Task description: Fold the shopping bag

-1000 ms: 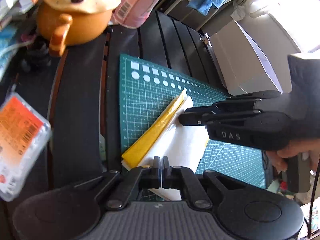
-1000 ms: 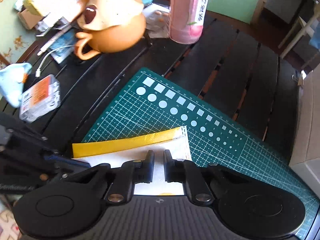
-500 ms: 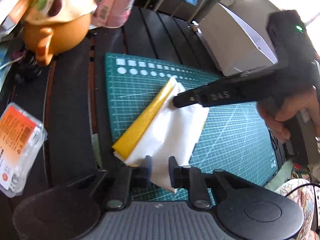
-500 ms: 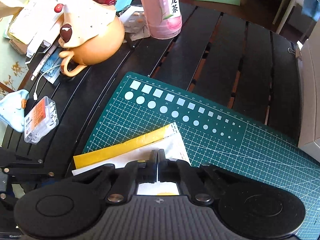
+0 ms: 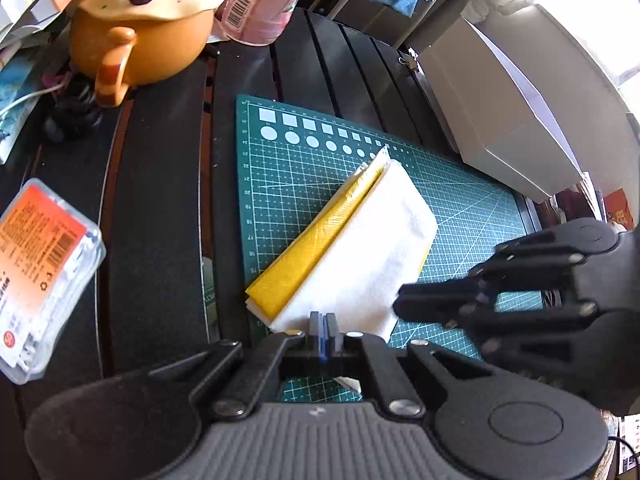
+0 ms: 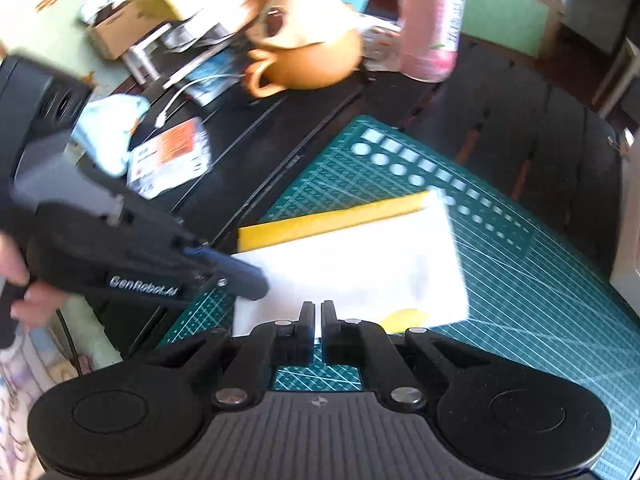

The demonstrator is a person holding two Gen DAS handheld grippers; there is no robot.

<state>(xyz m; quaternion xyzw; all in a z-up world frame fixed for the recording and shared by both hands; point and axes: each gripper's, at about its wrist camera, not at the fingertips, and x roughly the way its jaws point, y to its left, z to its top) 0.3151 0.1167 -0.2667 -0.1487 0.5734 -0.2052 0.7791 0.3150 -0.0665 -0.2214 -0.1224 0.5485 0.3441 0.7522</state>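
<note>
- Left gripper had its fingers pressed together at the near edge of the shopping bag; whether a bit of the bag was actually pinched between them couldn't be told from either view.
- Right gripper showed only a thin slit between its fingers, sitting right at the bag's near edge. Hard to say if it had any of the bag; that view was motion-blurred too.
- From the left wrist view, the right gripper came in from the right with its tip at the bag's near right corner.
- Bag itself was folded into a flat rectangle, white on top with a yellow strip along the far long side, lying on the green cutting mat.
- Mat lay on a dark slatted table.
- Off the mat to the left was a clear plastic case with an orange label.
- Further back stood an orange mug with a cream lid and a pink bottle just beside it.
- White box stood off the mat's right side.
</note>
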